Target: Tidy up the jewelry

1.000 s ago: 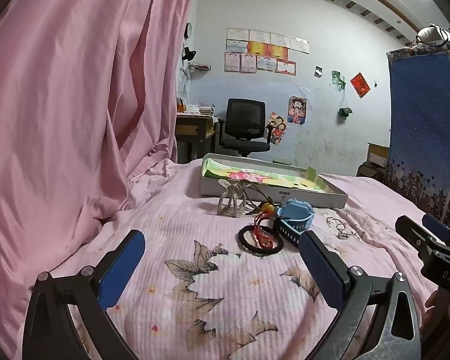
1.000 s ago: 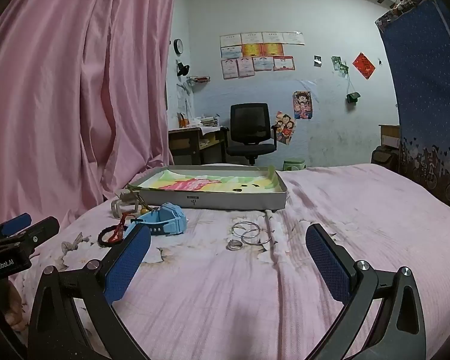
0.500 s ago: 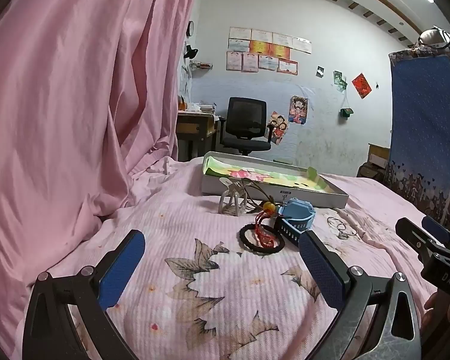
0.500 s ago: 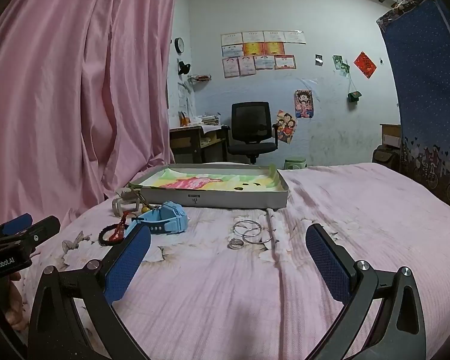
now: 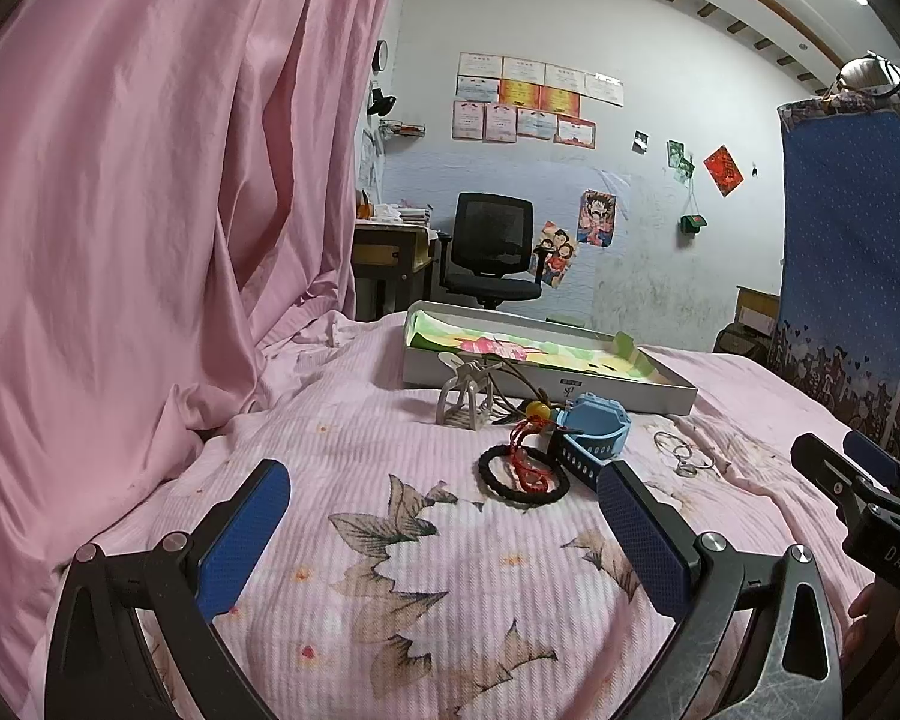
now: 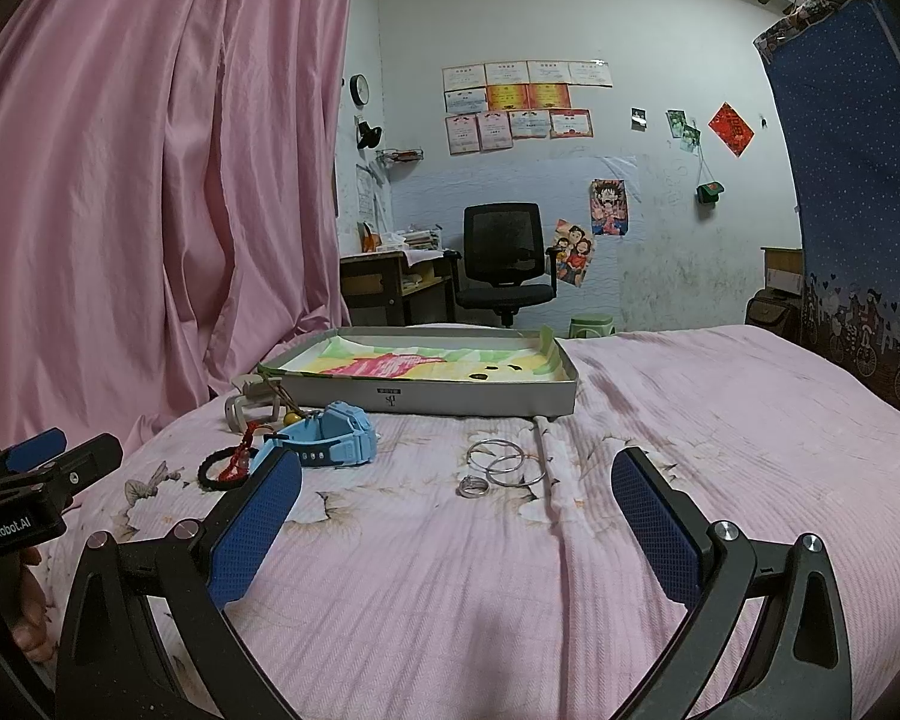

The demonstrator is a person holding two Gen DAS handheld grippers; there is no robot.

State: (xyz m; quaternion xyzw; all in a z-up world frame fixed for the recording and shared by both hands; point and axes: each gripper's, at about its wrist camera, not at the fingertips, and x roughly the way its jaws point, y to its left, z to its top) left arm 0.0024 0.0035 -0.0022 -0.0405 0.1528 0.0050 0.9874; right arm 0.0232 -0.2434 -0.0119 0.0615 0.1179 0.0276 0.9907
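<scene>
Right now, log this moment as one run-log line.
left gripper: open, empty | right gripper: open, empty | light blue plastic watch, black braided bracelet, silver rings: on bed | shallow grey cardboard tray: no jewelry visible

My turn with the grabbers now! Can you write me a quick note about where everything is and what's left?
Left gripper and right gripper: both open, empty, above the bed.
On the pink bedsheet, in front of the tray: blue watch, black bracelet with a red cord across it, silver rings, pale hair claw.
Done: nothing in the tray yet.
Left: move every piece in.
</scene>
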